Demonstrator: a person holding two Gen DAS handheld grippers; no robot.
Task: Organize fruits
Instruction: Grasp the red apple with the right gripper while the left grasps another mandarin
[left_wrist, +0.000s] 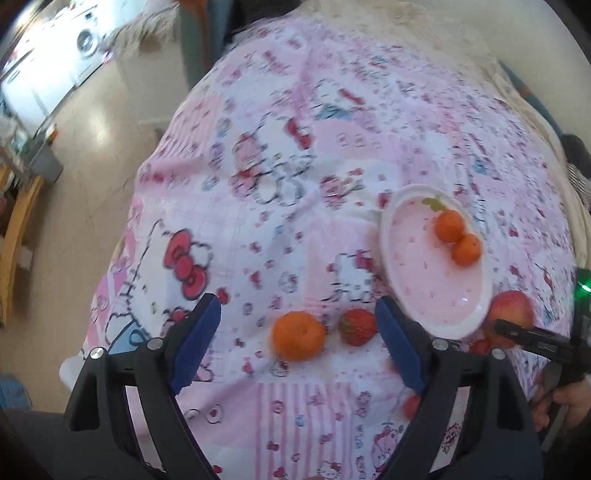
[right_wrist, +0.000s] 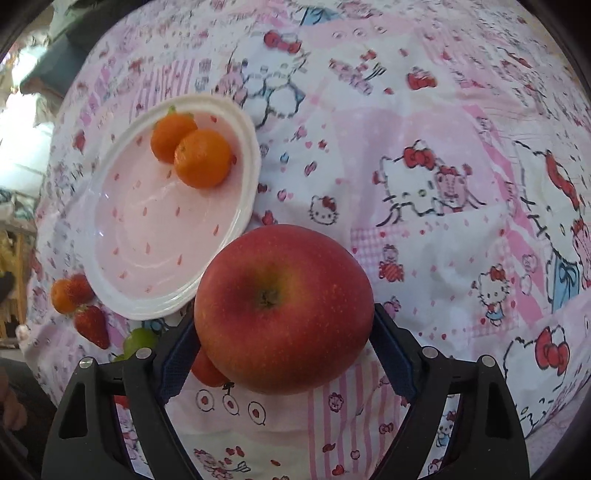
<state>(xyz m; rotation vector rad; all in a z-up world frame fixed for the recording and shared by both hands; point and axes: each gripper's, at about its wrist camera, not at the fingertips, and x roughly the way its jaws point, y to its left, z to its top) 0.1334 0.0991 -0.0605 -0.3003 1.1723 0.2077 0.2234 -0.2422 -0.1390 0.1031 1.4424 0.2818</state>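
Note:
My left gripper (left_wrist: 297, 301) hangs open over the pink cartoon-print cloth. A tangerine (left_wrist: 298, 335) and a strawberry (left_wrist: 358, 326) lie between its blue pads, touching neither. A pink plate with a white rim (left_wrist: 384, 236) holds two tangerines (left_wrist: 448, 226). My right gripper (right_wrist: 282, 317) is open around a big red apple (right_wrist: 284, 306) that rests on the cloth beside the plate (right_wrist: 255, 155). Its pads stand close to the apple's sides. Left of the plate lie another tangerine (right_wrist: 62, 295), strawberries (right_wrist: 92, 326) and green grapes (right_wrist: 138, 341).
A small red fruit (right_wrist: 207, 369) sits half hidden under the apple. The table's left edge drops to a pale floor (left_wrist: 92, 147) with a wooden chair (left_wrist: 18, 229). A person's hand (left_wrist: 569, 402) holds the right gripper at the far right.

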